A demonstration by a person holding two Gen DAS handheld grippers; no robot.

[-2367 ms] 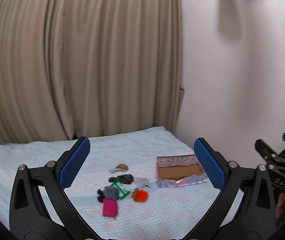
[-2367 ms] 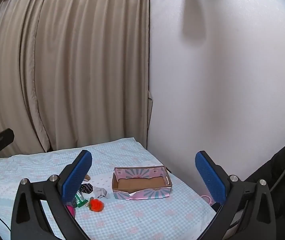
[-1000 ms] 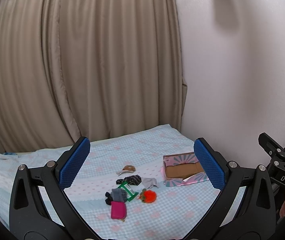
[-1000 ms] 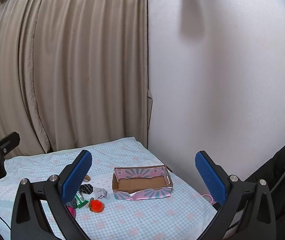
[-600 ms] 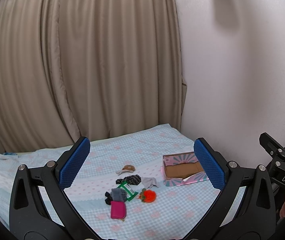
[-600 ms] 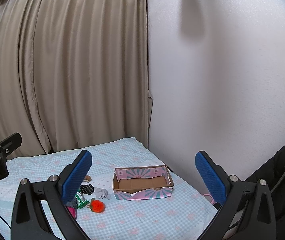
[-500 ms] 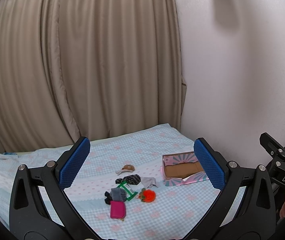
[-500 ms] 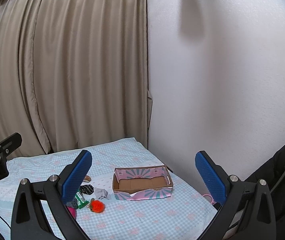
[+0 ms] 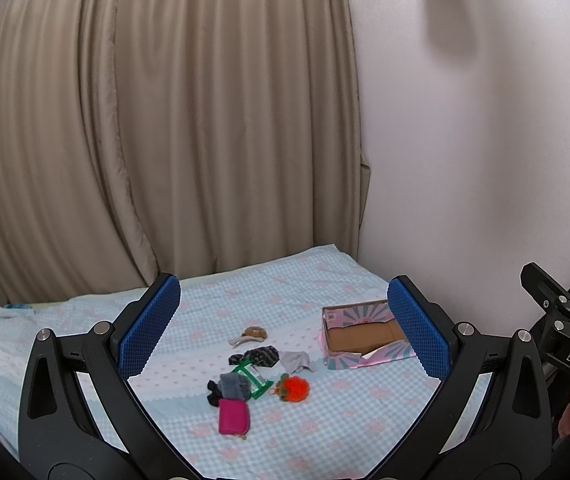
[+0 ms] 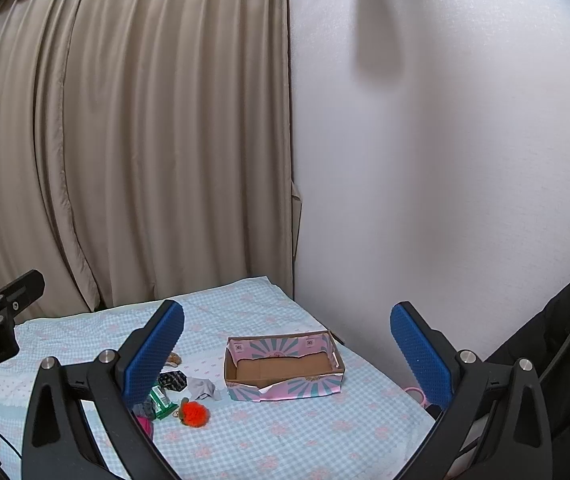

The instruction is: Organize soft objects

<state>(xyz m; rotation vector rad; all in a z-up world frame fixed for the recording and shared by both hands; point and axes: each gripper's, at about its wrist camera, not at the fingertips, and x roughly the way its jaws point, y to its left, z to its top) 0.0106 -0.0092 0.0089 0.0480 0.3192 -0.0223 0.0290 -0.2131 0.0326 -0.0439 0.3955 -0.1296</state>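
Nothing sorted yet, by the look of it. The cardboard box (image 10: 283, 368) sits on the bed (image 10: 305, 436) near the wall, and it shows only its bare brown floor. All the soft bits lie in a loose cluster left of the box: orange pompom (image 9: 295, 388) nearest it, grey cloth (image 9: 295, 361) just beside the box, dark patterned pouch (image 9: 259, 356), grey sock (image 9: 234, 385), pink pouch (image 9: 234, 421) furthest out front, a green packet (image 9: 254, 379) among them. Left gripper (image 9: 283, 340) and right gripper (image 10: 287, 354) both hover well above the bed, jaws spread wide, holding nothing. Everything is left to do; likely the first pick comes next.
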